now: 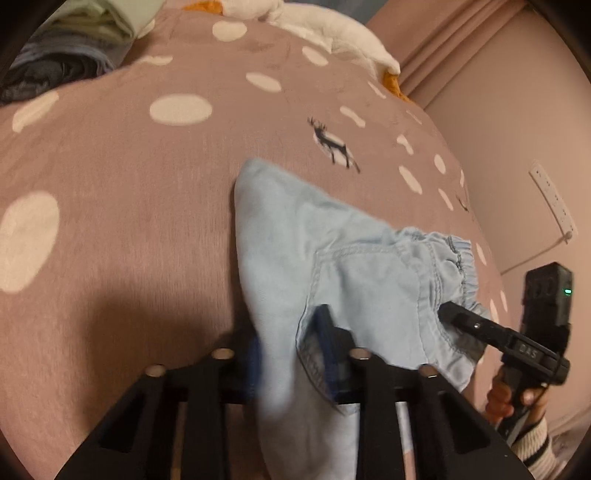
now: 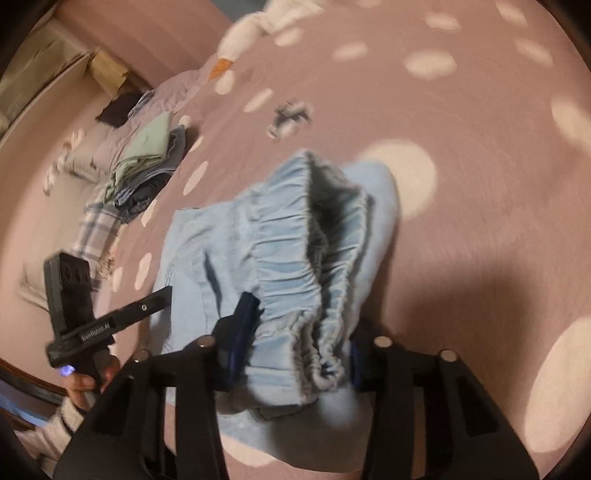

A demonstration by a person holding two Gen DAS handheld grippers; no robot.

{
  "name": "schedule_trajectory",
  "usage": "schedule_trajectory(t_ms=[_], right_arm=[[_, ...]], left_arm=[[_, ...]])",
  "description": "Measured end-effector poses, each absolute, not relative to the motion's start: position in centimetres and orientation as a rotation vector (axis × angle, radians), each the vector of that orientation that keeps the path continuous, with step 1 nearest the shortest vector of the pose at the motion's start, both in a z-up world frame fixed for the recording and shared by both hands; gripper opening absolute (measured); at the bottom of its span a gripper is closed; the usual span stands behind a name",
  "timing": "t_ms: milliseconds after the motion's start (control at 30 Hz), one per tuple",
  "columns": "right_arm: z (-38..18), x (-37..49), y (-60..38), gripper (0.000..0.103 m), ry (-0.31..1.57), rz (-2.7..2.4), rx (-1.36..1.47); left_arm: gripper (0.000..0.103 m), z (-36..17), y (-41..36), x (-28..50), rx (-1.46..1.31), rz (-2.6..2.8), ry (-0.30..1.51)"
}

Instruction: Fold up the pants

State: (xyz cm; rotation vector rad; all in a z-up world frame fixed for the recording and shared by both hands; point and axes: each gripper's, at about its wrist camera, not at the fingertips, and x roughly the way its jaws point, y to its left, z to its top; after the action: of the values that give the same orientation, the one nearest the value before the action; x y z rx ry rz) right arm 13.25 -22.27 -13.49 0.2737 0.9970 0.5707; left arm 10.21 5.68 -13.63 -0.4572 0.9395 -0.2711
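Light blue pants point(image 1: 295, 236) lie bunched on the pink spotted bedspread point(image 1: 129, 166), and a back pocket faces the left wrist view. My left gripper point(image 1: 291, 332) is shut on the cloth beside that pocket, with fabric running between its dark blue pads. In the right wrist view the gathered elastic waistband point(image 2: 291, 240) is pinched between the pads of my right gripper point(image 2: 299, 332), which is shut on it. The right gripper point(image 1: 454, 314) also shows at the waistband in the left wrist view, with a hand on its handle. The left gripper point(image 2: 159, 297) reaches the pants' left edge in the right wrist view.
A stack of folded clothes point(image 2: 147, 162) sits at the bed's far side, also seen as the clothes stack point(image 1: 74, 48). A white plush goose point(image 1: 332, 33) lies near the wall. A power strip point(image 1: 554, 199) hangs on the wall right of the bed's edge.
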Motion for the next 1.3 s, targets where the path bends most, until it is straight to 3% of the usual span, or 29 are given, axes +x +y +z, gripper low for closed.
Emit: schedule_trajectory(t_ms=[267,433,667,800,900,933,967,1300], right_arm=[[-7.0,16.2,-18.3,0.036,0.756,0.630,0.194],[-5.8,19.8,-15.5,0.037,0.700,0.642,0.179],[-7.6,24.9,-12.2,0.038,0.755,0.612,0.196],[-10.8,27.0,-11.3,0.045,0.869,0.556,0.174],[-13.2,27.9,-12.1,0.059,0.953,0.472,0.158],[-13.5,27.7,-12.6,0.064,0.960,0.459,0.166],[-13.5,27.3,-13.1,0.065,0.956,0.460,0.176],[-14.1,23.0,-13.4,0.072,0.925,0.423,-0.013]], left_arm=[[0.017,-8.7,7.1,13.2,-0.391,-0.245,0.787],[0.017,-6.9,9.5,17.0,-0.350,-0.181,0.742],[0.017,-9.3,11.8,21.7,-0.342,-0.103,0.811],[0.018,-12.0,11.8,23.2,-0.313,-0.051,0.900],[0.043,-12.7,11.9,22.7,-0.294,-0.008,0.905],[0.059,-12.8,12.0,22.4,-0.289,0.005,0.914],[0.067,-12.8,12.0,21.9,-0.278,0.020,0.923],[0.067,-13.9,10.9,17.3,-0.155,0.055,0.896]])
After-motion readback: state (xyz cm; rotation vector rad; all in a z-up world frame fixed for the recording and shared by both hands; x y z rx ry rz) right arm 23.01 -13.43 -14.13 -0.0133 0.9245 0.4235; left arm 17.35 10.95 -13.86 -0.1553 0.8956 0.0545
